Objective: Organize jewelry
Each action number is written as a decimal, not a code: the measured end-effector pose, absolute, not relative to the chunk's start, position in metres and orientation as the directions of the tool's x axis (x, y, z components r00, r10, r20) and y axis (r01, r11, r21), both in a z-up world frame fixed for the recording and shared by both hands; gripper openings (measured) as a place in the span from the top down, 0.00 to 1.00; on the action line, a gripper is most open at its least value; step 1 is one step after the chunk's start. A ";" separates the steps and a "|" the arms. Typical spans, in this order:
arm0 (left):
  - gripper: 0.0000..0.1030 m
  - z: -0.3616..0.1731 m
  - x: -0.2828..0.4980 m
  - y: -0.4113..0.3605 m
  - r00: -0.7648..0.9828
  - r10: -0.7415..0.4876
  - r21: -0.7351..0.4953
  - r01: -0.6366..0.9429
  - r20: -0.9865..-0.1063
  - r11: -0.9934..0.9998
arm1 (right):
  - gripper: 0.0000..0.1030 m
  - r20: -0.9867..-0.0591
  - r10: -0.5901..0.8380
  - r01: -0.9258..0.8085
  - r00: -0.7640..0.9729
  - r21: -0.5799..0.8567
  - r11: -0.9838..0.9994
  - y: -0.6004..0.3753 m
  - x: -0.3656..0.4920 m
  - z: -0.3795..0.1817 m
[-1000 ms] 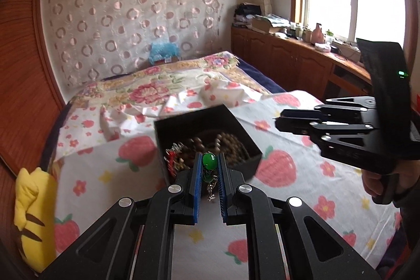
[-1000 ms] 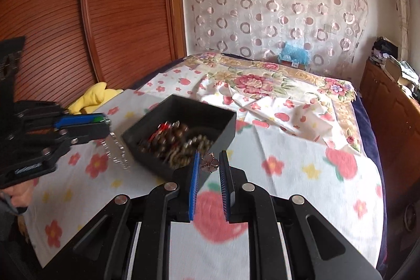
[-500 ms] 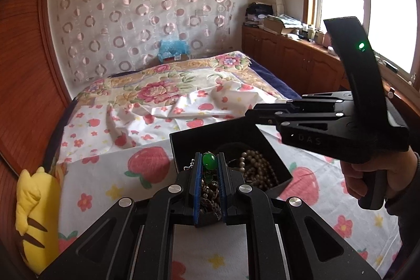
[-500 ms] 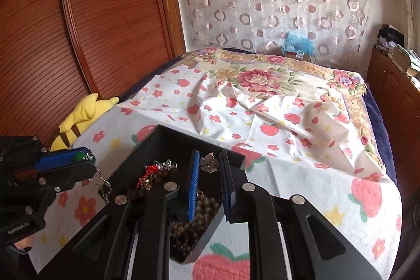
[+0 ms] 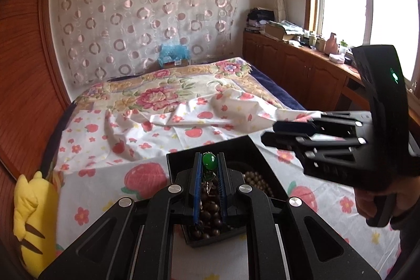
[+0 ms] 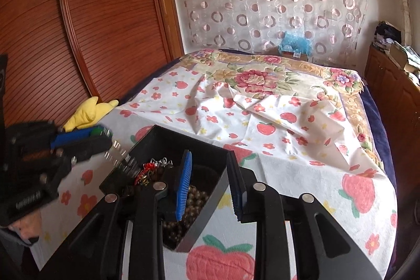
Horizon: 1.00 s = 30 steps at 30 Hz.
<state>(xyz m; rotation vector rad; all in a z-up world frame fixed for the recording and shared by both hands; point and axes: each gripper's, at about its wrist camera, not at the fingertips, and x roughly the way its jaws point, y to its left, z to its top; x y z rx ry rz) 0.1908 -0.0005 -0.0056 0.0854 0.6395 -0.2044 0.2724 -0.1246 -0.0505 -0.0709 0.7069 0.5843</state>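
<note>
Holding two grippers over one black box (image 5: 252, 148) on the strawberry sheet (image 6: 302, 175), I am working above the bed. My left gripper (image 5: 208, 169) is pinching one green bead (image 5: 209, 161) between its two blue pads (image 5: 195, 190), and a thin chain (image 6: 120, 162) is hanging from that bead down toward the box's left rim; in the right wrist view the chain is blurred, so I cannot count its links. My right gripper (image 6: 210, 175) is standing with its jaws parted and nothing between them, having just been opening; the small flower charm it carried is not showing anywhere I can tell. Its two pads are hovering over the right-hand part of the box. Inside the box I am seeing one string of dark brown beads (image 5: 210, 214), one string of paler beads (image 5: 258, 181), and one red-and-silver tangle (image 6: 151, 169) near the left wall. One yellow plush (image 5: 34, 214) is lying at the bed's left edge, well apart from the box.
</note>
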 end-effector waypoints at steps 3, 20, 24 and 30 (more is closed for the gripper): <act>0.87 -0.007 0.194 -0.001 0.784 -0.153 0.015 0.203 -0.602 0.979 | 0.71 -0.626 0.471 -0.523 0.622 0.117 0.845 -0.129 0.265 -0.050; 0.12 -0.008 0.137 -0.003 0.833 -0.092 0.026 0.126 -0.545 0.992 | 0.38 -0.581 0.386 -0.415 0.716 0.089 0.905 -0.166 0.192 -0.054; 0.08 0.001 0.118 -0.003 0.853 -0.070 0.036 0.104 -0.518 0.994 | 0.19 -0.569 0.367 -0.395 0.736 0.079 0.915 -0.170 0.174 -0.055; 0.08 0.010 0.091 -0.002 0.870 -0.029 0.049 0.061 -0.492 0.997 | 0.04 -0.511 0.363 -0.381 0.779 0.073 0.922 -0.176 0.143 -0.044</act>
